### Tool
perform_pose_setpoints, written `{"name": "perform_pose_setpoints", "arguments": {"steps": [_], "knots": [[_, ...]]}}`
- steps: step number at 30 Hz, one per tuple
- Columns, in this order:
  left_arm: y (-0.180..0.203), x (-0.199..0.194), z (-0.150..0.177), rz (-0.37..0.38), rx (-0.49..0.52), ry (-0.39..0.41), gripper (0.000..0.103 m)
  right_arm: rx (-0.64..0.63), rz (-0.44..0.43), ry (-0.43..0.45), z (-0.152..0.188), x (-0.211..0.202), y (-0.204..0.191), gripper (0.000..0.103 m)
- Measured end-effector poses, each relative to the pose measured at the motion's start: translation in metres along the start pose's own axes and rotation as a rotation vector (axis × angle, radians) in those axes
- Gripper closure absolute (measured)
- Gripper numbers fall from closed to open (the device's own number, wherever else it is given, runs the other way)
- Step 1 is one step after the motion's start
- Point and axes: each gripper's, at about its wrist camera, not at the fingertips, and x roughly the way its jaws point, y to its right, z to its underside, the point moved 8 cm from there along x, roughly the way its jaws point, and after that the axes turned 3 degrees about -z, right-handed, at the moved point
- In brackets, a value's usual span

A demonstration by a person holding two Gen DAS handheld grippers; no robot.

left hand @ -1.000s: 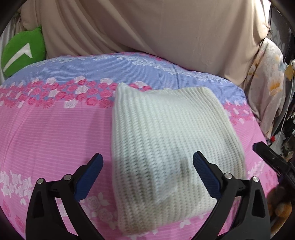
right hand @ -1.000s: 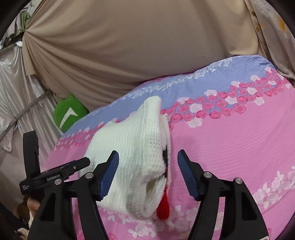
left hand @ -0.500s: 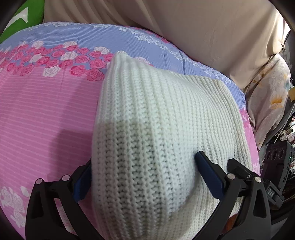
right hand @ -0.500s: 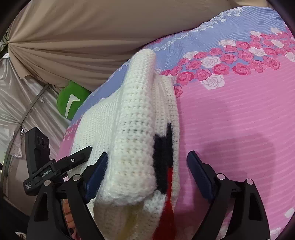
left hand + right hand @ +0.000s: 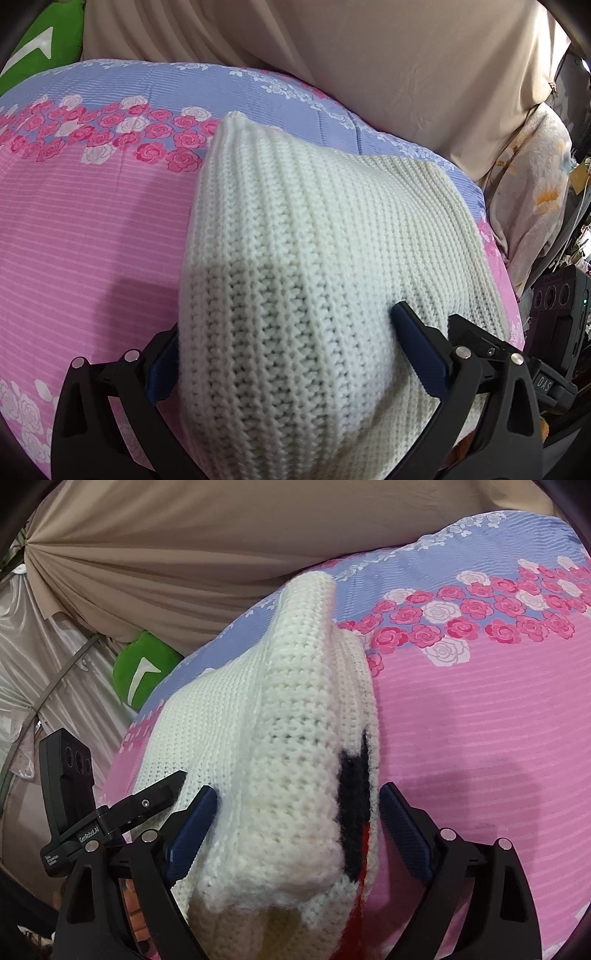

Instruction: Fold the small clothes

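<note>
Left wrist view: your left gripper [image 5: 291,356] has its fingers spread wide, one on each side of the near end of the sweater [image 5: 332,258]. The blue pad of the right finger [image 5: 419,349] presses against the knit; the left pad is partly hidden behind the fabric edge. Whether the fingers actually clamp the knit, you cannot tell from here. The sweater is cream, folded, and lies on the bedspread [image 5: 92,236], its far corner reaching the band of roses. A beige curtain [image 5: 369,55] hangs behind the bed, and a green cushion [image 5: 40,44] sits at the upper left.

Right wrist view: your right gripper [image 5: 299,825] also stands wide, with the thick folded edge of the sweater [image 5: 295,738] bunched between the fingers. The left pad [image 5: 192,827] touches the knit; the right pad sits just beside it. A black and red patch [image 5: 354,797] shows on the sweater's right side. Your left gripper [image 5: 122,812] appears at the sweater's far side.
</note>
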Motion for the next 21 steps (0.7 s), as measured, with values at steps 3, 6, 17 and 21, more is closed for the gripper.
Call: {"name": "perform_pose_setpoints", "arguments": {"steps": [3,6,17,21], "knots": [[0.002,0.001,0.000,-0.004,0.007,0.010,0.005,-0.006,-0.005,0.001,-0.001,0.003,-0.001,0.014],[0.005,0.002,-0.001,-0.001,0.014,0.016,0.005,-0.009,-0.007,0.003,-0.002,0.005,-0.003,0.016],[0.027,-0.052,-0.019,0.136,0.063,0.041,0.051,0.026,-0.096,0.132,-0.001,-0.048,-0.045,0.063],[0.055,-0.104,-0.028,0.188,0.178,0.123,0.051,-0.032,-0.089,0.243,0.000,-0.097,-0.081,0.063]]}}
